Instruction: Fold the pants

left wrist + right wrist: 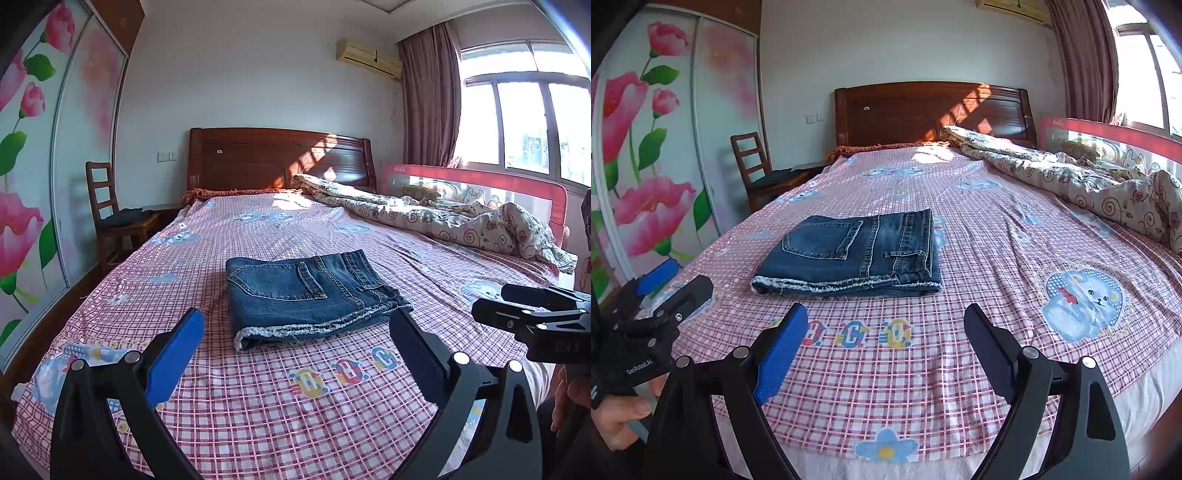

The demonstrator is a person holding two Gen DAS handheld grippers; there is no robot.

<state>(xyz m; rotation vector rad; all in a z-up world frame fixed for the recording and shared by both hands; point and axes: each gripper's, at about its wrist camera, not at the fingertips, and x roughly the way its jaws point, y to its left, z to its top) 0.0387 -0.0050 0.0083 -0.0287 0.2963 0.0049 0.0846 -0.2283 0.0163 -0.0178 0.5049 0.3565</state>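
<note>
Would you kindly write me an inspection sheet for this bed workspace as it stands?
Surface: bed sheet, pink checked with cartoon prints, lightly wrinkled.
Job's things: jeans, folded into a compact stack, lying flat mid-bed.
Clutter: rumpled quilt along the window side, apart from the jeans.
Grippers: left hand-held gripper open, empty; right hand-held gripper open, empty; both short of the jeans.
Cables: nothing seen.
Surroundings: wooden headboard, chair, floral wardrobe, red bed rail, window.
</note>
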